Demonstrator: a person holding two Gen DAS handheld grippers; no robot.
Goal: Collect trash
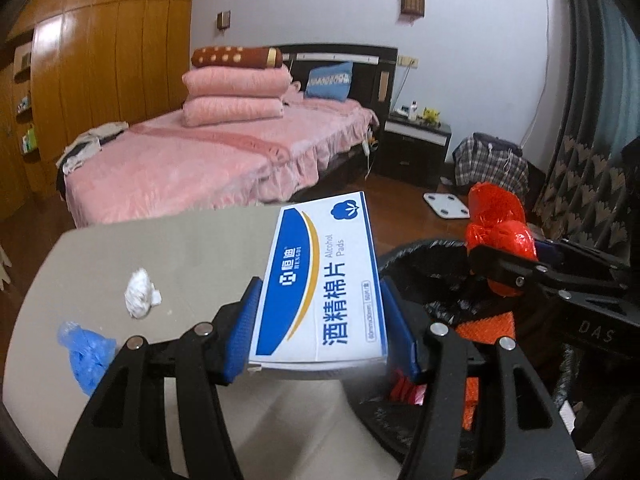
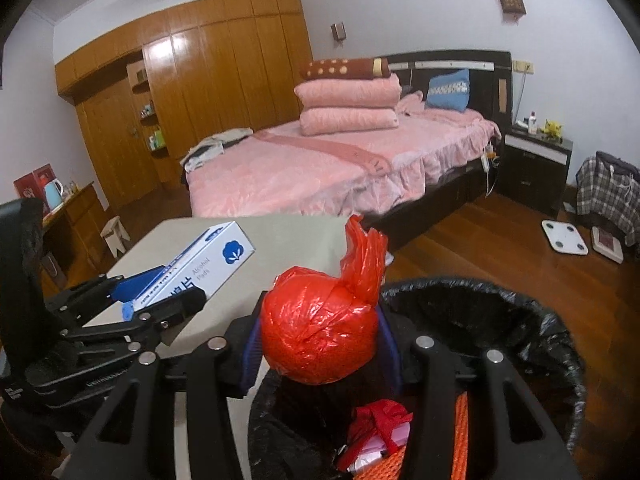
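L wrist view: my left gripper is clamped on the alcohol pads box, pads pressing both long sides, box off the table and just left of the bin. Still on the table: 1 white tissue wad and 1 blue crumpled glove, so 2 pcs left at least. My right gripper shows at right w/ the red bag over the bin. R wrist view: right gripper is closed around the knotted red bag, held above the bin rim; black liner, some red and orange trash already inside. Neither item dropped yet, I'd judge about halfway. Both tongs crowd the bin mouth, so they could bump. Bed and floor scale sit well apart, no obstacle.
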